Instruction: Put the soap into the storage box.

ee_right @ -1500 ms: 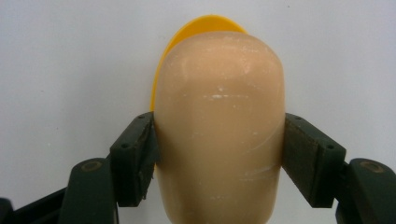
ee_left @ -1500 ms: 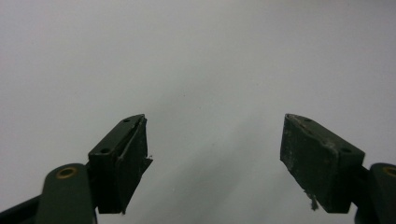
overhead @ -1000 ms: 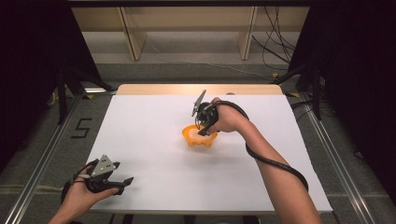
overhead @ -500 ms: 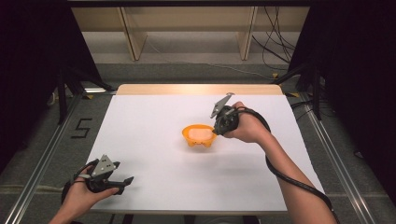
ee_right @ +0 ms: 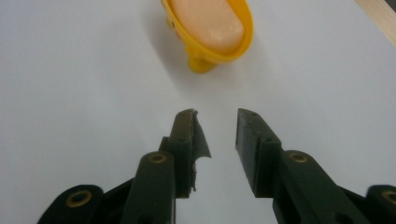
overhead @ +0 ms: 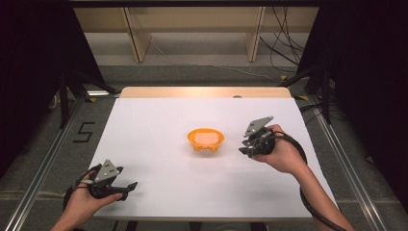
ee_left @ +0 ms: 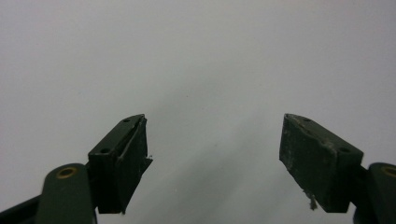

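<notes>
The orange dish point(overhead: 206, 139) holding a pale block sits mid-table point(overhead: 154, 120). The right gripper point(ee_right: 219, 135), just right of it, has jaws slightly parted after opening, empty. The left gripper point(ee_left: 212, 154), near-left, gapes wide, empty. A floor marking point(overhead: 84, 131) reads "5".

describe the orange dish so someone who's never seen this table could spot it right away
On the white table, look near the middle, just left of the right gripper. The orange dish stands there on small feet, holding a pale peach bar; it is the table's one bright colour.
</notes>
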Demonstrator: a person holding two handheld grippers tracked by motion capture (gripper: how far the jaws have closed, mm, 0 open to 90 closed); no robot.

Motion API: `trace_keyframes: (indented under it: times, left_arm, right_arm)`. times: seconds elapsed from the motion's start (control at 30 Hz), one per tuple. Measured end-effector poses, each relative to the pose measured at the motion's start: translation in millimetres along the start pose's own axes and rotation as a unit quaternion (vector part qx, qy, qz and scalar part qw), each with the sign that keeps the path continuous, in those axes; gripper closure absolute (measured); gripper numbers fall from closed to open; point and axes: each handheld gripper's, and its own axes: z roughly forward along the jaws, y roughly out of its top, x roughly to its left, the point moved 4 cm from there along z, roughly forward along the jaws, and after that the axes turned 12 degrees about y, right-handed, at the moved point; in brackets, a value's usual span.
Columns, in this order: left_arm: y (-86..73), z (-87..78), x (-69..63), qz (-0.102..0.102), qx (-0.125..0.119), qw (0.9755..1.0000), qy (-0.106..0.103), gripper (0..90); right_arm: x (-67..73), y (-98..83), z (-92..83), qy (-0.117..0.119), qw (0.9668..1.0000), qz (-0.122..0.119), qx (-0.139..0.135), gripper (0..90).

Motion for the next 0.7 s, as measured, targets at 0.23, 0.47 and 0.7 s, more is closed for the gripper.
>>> trace_keyframes:
  times: [0.23, 0.47, 0.7]
  left_arm:
    - [0.6, 0.1, 3.7, 0.024, -0.002, 0.9997, 0.007, 23.4]
    - [0.1, -0.5, 3.5, 0.028, 0.004, 0.9996, 0.004, 23.3]
    - [0.5, 0.2, -2.2, -0.011, -0.006, 0.9999, -0.002, 23.3]
  right_arm:
    - [11.3, -36.7, 0.3, -0.015, 0.9984, 0.041, -0.035, 65.3]
    - [21.5, -69.9, 10.4, -0.025, 0.9955, 0.068, -0.061, 65.9]
    - [16.5, -84.6, 3.7, -0.071, 0.9873, 0.096, -0.105, 65.6]
